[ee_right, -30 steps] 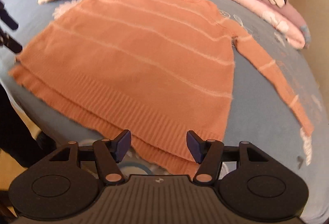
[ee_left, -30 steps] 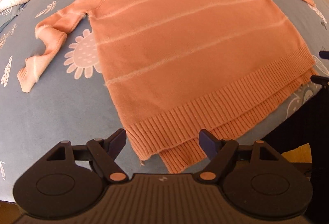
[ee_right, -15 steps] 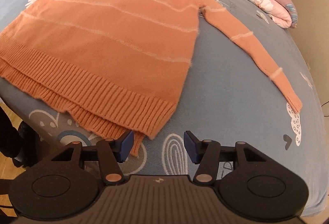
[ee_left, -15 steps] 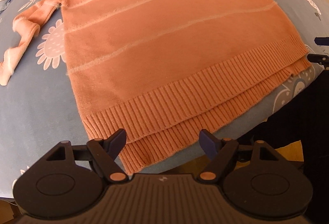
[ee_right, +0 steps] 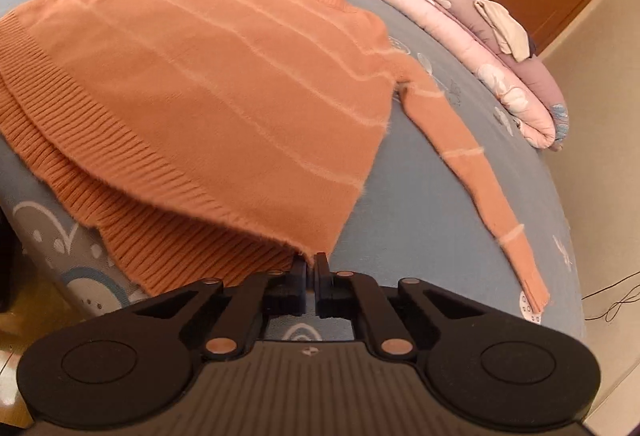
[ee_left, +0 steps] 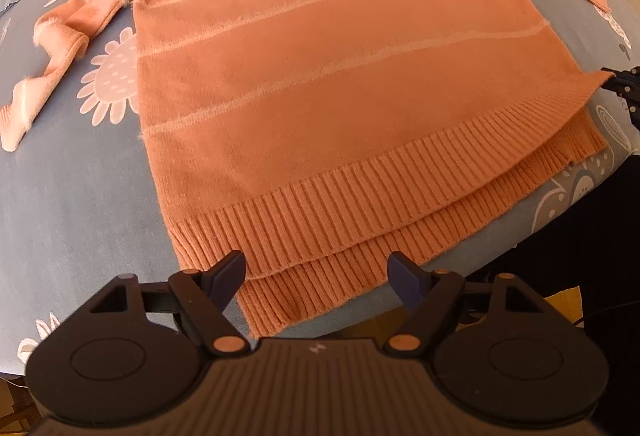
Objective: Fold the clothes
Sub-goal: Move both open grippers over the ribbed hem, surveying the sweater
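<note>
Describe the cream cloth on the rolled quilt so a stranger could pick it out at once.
Start at the blue bed with the orange sweater spread on it. Along the bed's far edge lies a rolled pink and purple flowered quilt. The cream cloth is draped over the top of that roll near the brown door: it is plain and pale, with no flowers, unlike the quilt beneath it.

right tool (ee_right: pixel 311 268): jaws now closed, open a second ago | sweater (ee_right: pixel 200 84): near hem corner now pinched and raised
</note>
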The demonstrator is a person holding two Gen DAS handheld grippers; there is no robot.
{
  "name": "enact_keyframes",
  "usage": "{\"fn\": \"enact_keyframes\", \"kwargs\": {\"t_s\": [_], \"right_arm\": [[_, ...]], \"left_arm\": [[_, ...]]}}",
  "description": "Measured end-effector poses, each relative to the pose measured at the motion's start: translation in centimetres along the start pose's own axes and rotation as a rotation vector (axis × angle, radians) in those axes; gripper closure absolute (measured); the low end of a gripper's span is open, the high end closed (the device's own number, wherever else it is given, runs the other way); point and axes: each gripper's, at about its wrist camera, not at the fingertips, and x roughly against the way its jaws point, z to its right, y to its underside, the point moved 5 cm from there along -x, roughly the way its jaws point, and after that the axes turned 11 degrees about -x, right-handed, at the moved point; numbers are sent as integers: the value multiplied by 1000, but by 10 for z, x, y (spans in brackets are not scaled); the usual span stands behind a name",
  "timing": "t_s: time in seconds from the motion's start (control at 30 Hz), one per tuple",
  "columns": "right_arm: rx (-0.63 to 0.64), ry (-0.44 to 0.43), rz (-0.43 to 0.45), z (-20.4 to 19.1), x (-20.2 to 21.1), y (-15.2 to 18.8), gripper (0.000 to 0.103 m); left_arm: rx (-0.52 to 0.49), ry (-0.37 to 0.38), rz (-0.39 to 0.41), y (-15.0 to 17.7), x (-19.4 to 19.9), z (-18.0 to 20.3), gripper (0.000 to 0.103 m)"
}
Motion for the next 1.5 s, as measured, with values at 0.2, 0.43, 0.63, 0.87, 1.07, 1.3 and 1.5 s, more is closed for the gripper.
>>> {"fn": "enact_keyframes", "kwargs": {"t_s": [0.2, 0.43, 0.63, 0.87, 1.07, 1.3, 1.5], "right_arm": [[54, -16, -60, -4, -10, 12, 98], [-20, -37, -139, -16, 6, 23, 81], [21, -157, -84, -49, 25, 17, 67], [-35, -211, -70, -90, 17, -3, 65], [-110, -205, -88, -92, 28, 0, 53], [-231, -172, -92, -67, 44, 4, 49], [-329, -147, -98, -50, 55, -4, 47]], "left_arm": [[14, 13, -8, -1, -6, -1, 25], [66, -23, -1, 7, 5, -28, 25], [112, -66, 6, 2, 18, -68, 25], [21, -11, -40, -2, 1, -43, 24], [16, -18, -114, 29, -23, -34, 10], [148, -32, -37, 57, 24, -79, 15], [139, 9, 96, 4, 30, -73, 14]]}}
